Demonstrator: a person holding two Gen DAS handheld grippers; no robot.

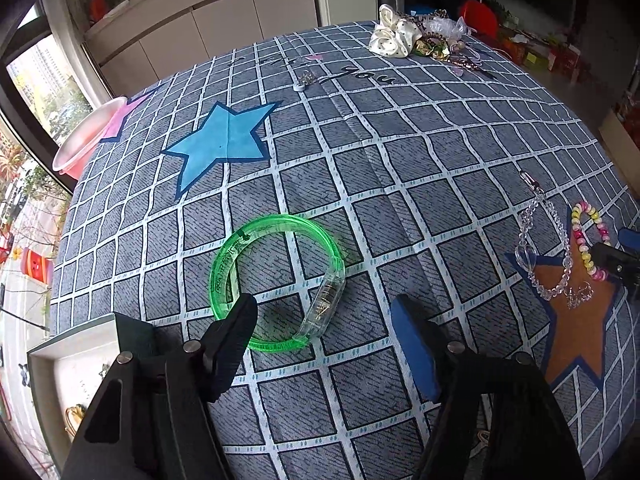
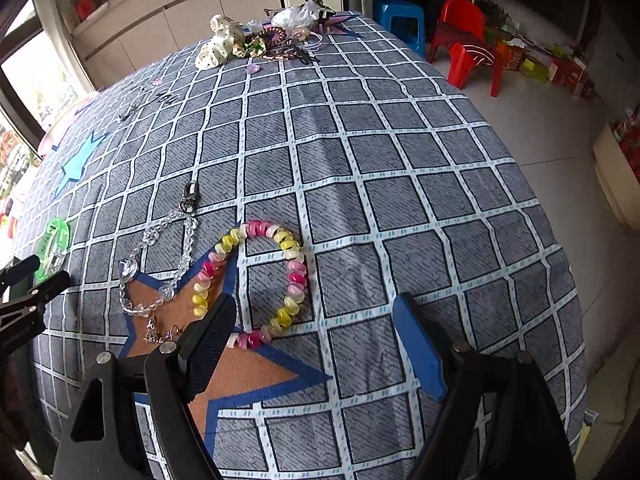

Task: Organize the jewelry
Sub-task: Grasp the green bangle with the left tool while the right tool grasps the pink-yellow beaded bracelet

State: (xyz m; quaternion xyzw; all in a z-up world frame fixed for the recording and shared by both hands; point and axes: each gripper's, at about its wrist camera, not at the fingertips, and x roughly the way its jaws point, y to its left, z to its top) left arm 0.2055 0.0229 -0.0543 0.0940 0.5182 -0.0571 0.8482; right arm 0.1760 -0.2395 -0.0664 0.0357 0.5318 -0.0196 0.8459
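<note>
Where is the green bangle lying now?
The green bangle lies flat on the checked tablecloth, just ahead of the left tool, below the blue star. In the right wrist view it shows at the far left edge.

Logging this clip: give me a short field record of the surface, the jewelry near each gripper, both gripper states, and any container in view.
surface: table under a grey grid cloth with star prints
left gripper: open, its fingers on either side of the green bangle, pads not pressing on it
right gripper: open, over the pink and yellow bead bracelet, nothing held
beside bracelet: clear crystal chain with a metal clasp
far edge: pile of hair accessories, including a cream scrunchie
container: open box at the left gripper's near left
</note>
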